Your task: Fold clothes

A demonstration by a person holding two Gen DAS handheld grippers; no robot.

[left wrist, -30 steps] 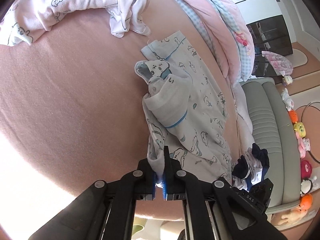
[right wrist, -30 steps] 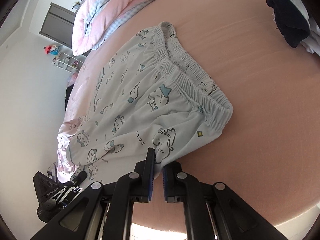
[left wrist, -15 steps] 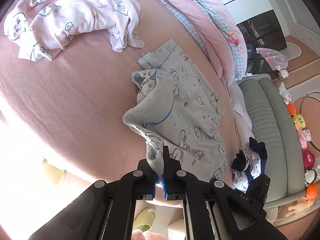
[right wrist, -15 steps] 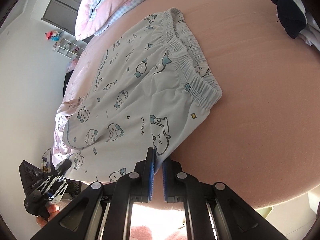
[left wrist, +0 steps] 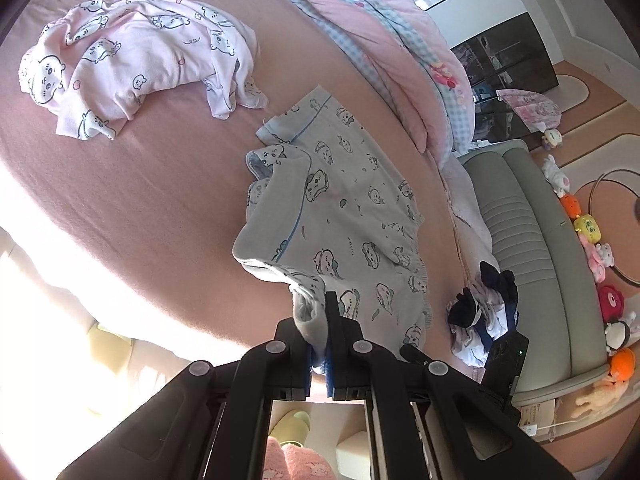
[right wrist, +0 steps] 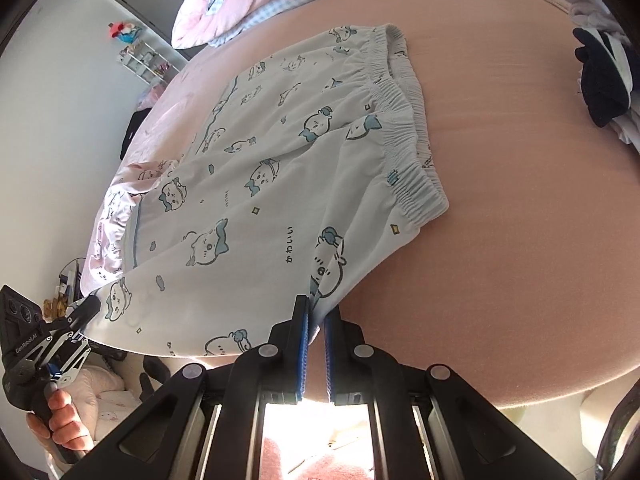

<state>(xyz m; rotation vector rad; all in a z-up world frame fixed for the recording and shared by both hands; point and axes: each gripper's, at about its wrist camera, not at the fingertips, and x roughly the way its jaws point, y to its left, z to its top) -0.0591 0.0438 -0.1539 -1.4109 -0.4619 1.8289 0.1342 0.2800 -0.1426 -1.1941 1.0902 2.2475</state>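
In the left wrist view, the left gripper (left wrist: pixel 320 320) is at the bottom centre of the frame. Its two black jaws are closed tight on a bunched edge of the pale blue pyjama shorts with small cartoon prints (left wrist: pixel 344 216). From the jaws the cloth goes up toward the middle of the frame, and a part near the grip is lifted off the bed with a fold under it. The far end of the shorts lies flat on the pink bed sheet (left wrist: pixel 132 184). In the upper left lies a crumpled pink garment with cartoon faces (left wrist: pixel 136 60), well apart from the shorts. A pink quilt with a blue checked border (left wrist: pixel 392 52) runs along the upper right side. At the lower right of the shorts is a small heap of dark and white clothes (left wrist: pixel 484 308), and beside it a grey-green sofa (left wrist: pixel 528 248).

In the right wrist view, the right gripper (right wrist: pixel 316 320) is at the bottom centre, its blue-padded jaws closed on a corner of the same shorts (right wrist: pixel 280 168). The cloth spreads to the upper left, and the gathered elastic waistband (right wrist: pixel 404 132) lies on the sheet in the centre right. At the lower left the left gripper (right wrist: pixel 86 312) pinches the other edge, and the left hand (right wrist: pixel 60 424) of the person holds its handle. The dark clothes (right wrist: pixel 604 76) are at the upper right edge.
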